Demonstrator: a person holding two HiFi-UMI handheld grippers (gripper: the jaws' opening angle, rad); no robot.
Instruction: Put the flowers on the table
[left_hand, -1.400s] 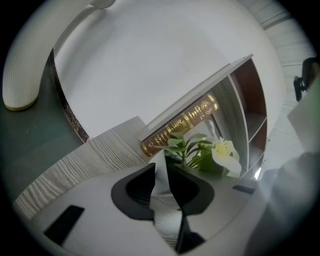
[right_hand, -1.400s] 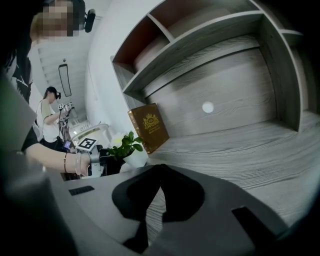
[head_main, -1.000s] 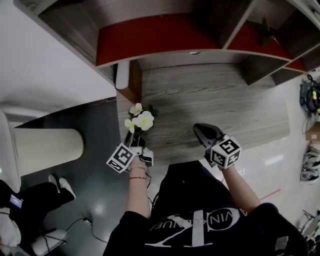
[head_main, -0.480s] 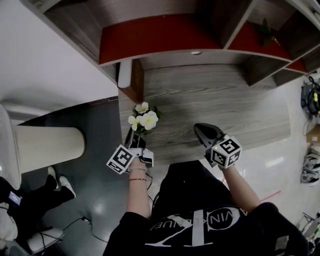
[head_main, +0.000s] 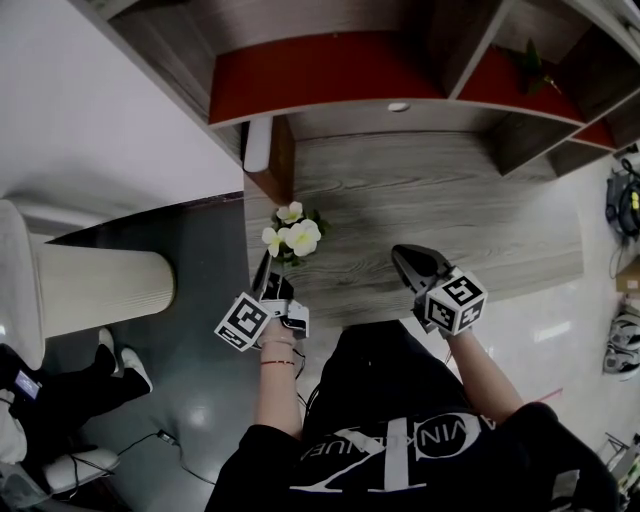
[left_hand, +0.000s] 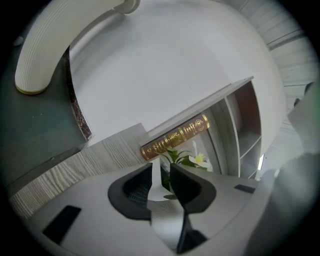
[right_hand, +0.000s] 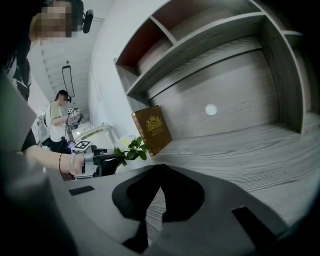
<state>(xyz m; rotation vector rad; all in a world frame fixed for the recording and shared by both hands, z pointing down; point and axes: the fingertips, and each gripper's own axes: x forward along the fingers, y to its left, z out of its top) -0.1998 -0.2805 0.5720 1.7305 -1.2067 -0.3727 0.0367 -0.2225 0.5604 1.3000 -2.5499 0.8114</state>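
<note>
Two grippers are in view over the near edge of the grey wood-grain counter.

Left side: the left gripper sits at the counter's near left corner. In the left gripper view its jaws stand a narrow slot apart, pinching the lower part of the flowers. This is a small spray of white blossoms with green leaves. What sits in the slot is slender and pale, with green just behind it. The spray's long axis runs away from the gripper, roughly in line with the jaws, and the blossoms point toward the back of the counter. The flowers are already over the counter's left end. Whether their foot touches the surface cannot be told.

Beyond the blossoms, near the back left of the counter, stands a brown book with a gilt spine. Open counter lies to the right of the flowers.

Right side: the right gripper hovers at the near edge, well apart from the flowers. Its jaws are pressed together at the tips and hold nothing.

Judgement: the left gripper is the one placed to set the flowers down.
</note>
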